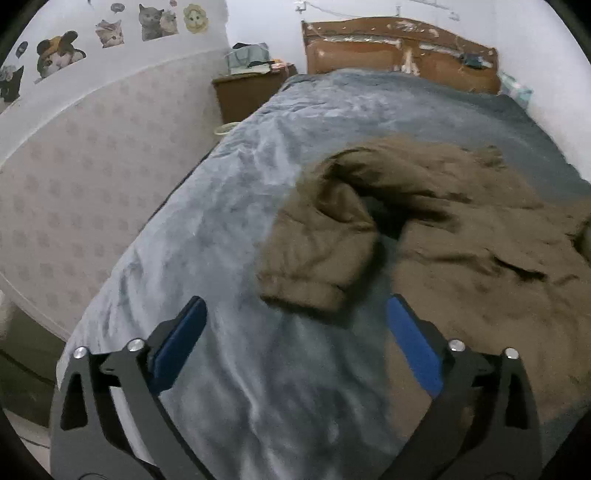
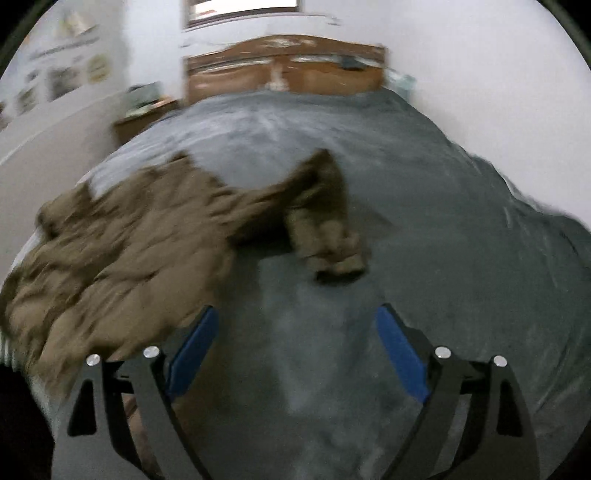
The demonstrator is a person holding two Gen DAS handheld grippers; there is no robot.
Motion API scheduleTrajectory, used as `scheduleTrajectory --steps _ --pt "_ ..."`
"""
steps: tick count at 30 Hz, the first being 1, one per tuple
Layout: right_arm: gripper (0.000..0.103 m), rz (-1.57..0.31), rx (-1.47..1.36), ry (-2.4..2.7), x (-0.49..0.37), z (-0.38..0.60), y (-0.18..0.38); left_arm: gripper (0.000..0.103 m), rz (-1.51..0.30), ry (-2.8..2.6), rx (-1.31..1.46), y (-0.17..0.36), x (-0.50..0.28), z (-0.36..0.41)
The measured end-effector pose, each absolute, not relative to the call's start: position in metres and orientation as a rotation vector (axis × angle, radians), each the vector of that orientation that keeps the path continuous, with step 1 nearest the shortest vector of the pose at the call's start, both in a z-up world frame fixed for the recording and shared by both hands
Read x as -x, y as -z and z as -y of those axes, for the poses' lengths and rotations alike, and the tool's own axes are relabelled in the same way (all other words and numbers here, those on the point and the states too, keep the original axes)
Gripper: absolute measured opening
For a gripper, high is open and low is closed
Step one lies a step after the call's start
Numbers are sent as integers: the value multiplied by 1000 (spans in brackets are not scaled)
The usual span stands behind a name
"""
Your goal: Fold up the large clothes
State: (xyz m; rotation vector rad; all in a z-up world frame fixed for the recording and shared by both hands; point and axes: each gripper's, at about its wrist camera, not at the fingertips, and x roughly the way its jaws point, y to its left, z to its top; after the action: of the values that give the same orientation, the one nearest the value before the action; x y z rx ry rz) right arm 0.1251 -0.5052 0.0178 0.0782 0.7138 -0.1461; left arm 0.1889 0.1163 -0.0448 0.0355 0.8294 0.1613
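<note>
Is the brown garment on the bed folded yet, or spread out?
Spread out, rumpled, not folded: the brown garment sprawls across the grey bedcover, one sleeve lying out sideways.

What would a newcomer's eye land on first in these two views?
A rumpled brown garment sprawls across the grey bedspread, one sleeve reaching out alone. Both the left gripper and the right gripper stand open and empty above the bed. Cat stickers dot the wall at the left.
</note>
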Motion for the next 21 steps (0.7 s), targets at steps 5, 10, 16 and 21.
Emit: scheduleTrajectory --steps 5,10,16,21 --pt "88 -771 -77 243 -199 532 33 98 -963 -297 -123 107 -248 -137" --pt "87 -784 52 282 -244 516 70 98 -955 -347 -67 130 -272 -151" --pt "71 -823 130 327 -280 513 91 99 -917 -349 -102 142 -292 -142" --pt "17 -877 70 306 -290 519 96 99 -850 -327 -87 132 -291 -142"
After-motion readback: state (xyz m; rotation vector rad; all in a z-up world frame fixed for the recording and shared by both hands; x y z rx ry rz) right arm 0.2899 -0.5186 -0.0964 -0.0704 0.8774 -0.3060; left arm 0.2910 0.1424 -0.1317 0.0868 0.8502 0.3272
